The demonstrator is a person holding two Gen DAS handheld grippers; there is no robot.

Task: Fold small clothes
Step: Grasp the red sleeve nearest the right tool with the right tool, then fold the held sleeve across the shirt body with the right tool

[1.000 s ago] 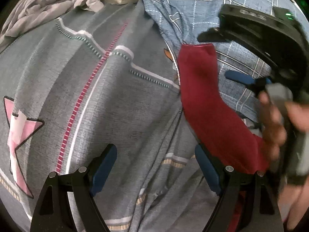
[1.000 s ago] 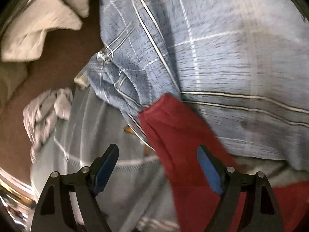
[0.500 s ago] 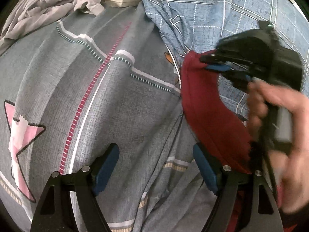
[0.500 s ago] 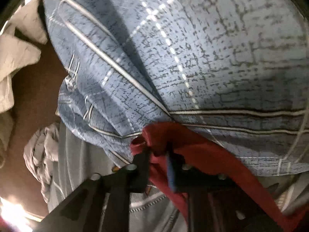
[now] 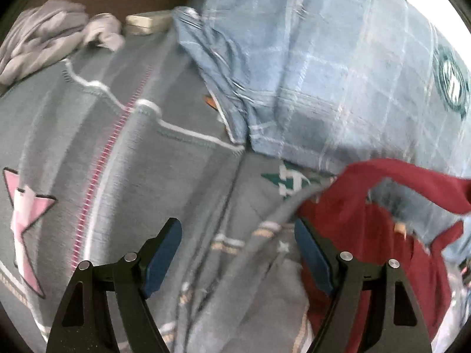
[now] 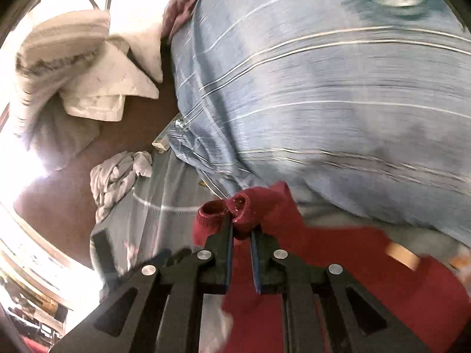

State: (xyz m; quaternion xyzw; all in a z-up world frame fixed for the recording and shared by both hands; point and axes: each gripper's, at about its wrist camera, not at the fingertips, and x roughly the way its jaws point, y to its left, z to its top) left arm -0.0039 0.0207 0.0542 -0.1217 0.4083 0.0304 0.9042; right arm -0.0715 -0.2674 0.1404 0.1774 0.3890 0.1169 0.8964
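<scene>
A dark red sock (image 6: 347, 267) lies over a grey garment (image 5: 123, 158) and against a blue checked garment (image 6: 323, 88). My right gripper (image 6: 241, 235) is shut on the sock's cuff end and holds it lifted, so the sock bends over itself. In the left wrist view the red sock (image 5: 391, 223) arches at the right, beside my right fingertip. My left gripper (image 5: 238, 253) is open and empty over the grey garment, which has a pink zip line and a pink star (image 5: 23, 217).
A crumpled light grey cloth (image 5: 44, 35) lies at the back left on the brown surface (image 6: 59, 206). Folded white cloths (image 6: 88, 67) sit further back. A small beige block (image 5: 147, 22) lies at the grey garment's far edge.
My right gripper closed on the red sock's far end and pulled it up and back toward the near end. The right hand left the left wrist view. The left gripper stayed open.
</scene>
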